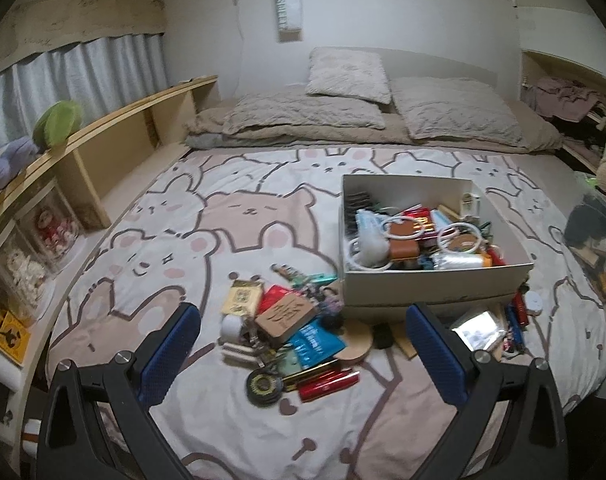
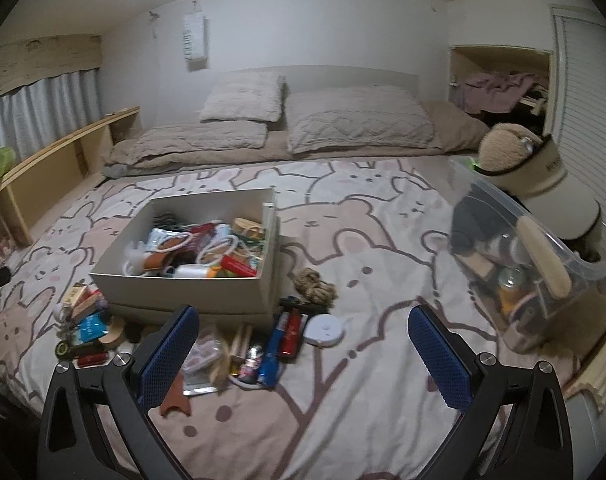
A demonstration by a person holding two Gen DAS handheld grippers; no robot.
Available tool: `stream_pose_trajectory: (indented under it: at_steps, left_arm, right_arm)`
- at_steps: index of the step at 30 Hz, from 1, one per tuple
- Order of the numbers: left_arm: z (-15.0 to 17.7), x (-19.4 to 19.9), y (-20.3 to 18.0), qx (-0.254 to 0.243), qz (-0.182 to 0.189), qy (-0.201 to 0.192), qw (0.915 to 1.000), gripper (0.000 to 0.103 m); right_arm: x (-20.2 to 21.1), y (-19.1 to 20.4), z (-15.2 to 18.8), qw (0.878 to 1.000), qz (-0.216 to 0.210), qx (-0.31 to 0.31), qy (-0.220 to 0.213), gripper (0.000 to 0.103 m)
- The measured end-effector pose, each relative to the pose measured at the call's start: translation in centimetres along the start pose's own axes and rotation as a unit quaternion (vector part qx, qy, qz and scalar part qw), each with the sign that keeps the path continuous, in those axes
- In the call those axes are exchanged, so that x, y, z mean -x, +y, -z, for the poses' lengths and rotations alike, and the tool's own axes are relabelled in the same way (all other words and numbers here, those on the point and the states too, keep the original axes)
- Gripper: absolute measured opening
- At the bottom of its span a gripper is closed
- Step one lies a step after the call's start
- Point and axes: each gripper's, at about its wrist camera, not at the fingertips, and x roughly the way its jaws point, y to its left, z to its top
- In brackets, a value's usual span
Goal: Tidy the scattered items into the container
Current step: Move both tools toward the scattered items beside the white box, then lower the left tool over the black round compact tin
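A white cardboard box (image 1: pixel 435 282) (image 2: pixel 183 286) sits on the bed, partly filled with small items. Scattered items lie in front of it: a wooden stamp block (image 1: pixel 285 315), a blue packet (image 1: pixel 317 342), a red tube (image 1: pixel 329 384) and a round black tin (image 1: pixel 264 386) in the left wrist view; a rope bundle (image 2: pixel 315 286), a white round disc (image 2: pixel 325 330) and a blue tube (image 2: pixel 271 354) in the right wrist view. My left gripper (image 1: pixel 303 354) is open and empty above the pile. My right gripper (image 2: pixel 303 354) is open and empty, near the disc.
A clear plastic bin (image 2: pixel 531 276) with a plush toy and cap stands at the bed's right edge. A wooden shelf (image 1: pixel 103 148) runs along the left. Pillows (image 1: pixel 347 70) lie at the head of the bed.
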Motion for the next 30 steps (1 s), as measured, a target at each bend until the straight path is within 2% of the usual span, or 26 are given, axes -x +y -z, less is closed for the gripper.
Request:
stream_pose_trajectory:
  at_steps: [4,8,14,19,22,26,30]
  left_arm:
    - [0.6,-0.5,1.5,0.002,-0.013,0.010,0.9999,0.103]
    - [1.5,-0.9,2.7,0.002,-0.032,0.017,0.9993,0.103]
    - [3.1,-2.2,3.8,0.000,-0.034,0.046,0.9984,0.103]
    - [4.3,-3.5,4.5,0.013,-0.039,0.074,0.9964,0.103]
    - [4.8,-4.4,4.7,0.017,-0.049,0.085,0.9950,0.103]
    - [5.3,-5.3,4.5,-0.002,-0.067,0.093,0.9934,0.102]
    - [6.3,-6.4,4.6,0.012,-0.065,0.105,0.9923,0.096]
  right_arm:
    - [0.0,-1.0,0.1,1.000,0.011,-0.004,0.006,0.103]
    - [0.1,-1.6,0.8,0.999,0.033,0.018,0.009,0.103]
    - [-0.1,-2.9,1.9,0.996,0.062,0.053,0.028,0.103]
    - [0.3,-3.9,2.7,0.994,0.071,0.070,0.033,0.103]
    - [0.2,-4.5,3.1,0.995,0.068,0.063,0.039,0.103]
    - [-0.6,-4.8,3.3,0.996,0.064,0.045,0.047,0.103]
    - [-1.9,-4.7,3.8,0.997,0.059,0.028,0.052,0.103]
